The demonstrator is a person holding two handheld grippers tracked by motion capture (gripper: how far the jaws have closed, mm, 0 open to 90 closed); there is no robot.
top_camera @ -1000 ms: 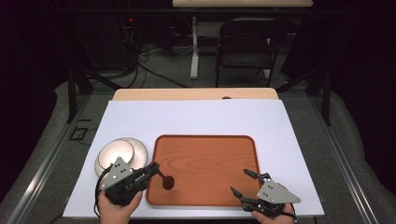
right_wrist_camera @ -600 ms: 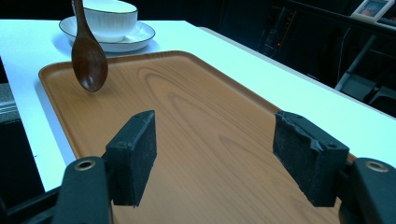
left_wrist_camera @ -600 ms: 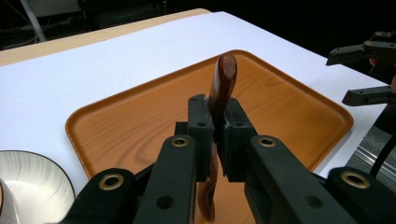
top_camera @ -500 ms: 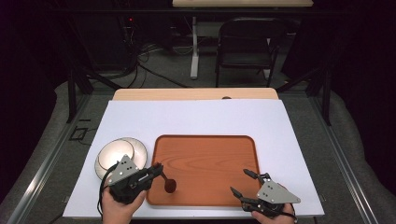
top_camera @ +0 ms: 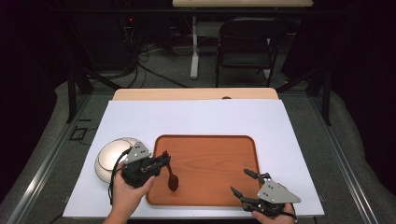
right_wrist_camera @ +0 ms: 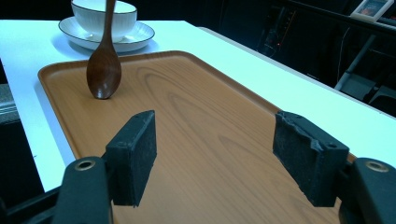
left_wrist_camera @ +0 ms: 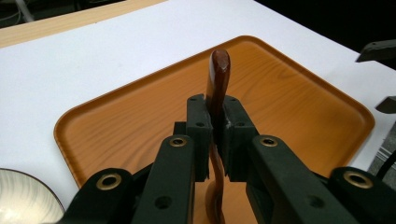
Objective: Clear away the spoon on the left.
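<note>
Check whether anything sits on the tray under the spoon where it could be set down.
Nothing visible does. The left gripper holds the spoon over the tray, whose surface is bare around the bowl end.

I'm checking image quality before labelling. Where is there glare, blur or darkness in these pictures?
High view: the room around the white table is very dark. Left gripper view: the spoon handle tip carries a small highlight and the near jaws look soft. Right gripper view: the tray shows a sheen, the near pads are blurred, and the background is dark.
</note>
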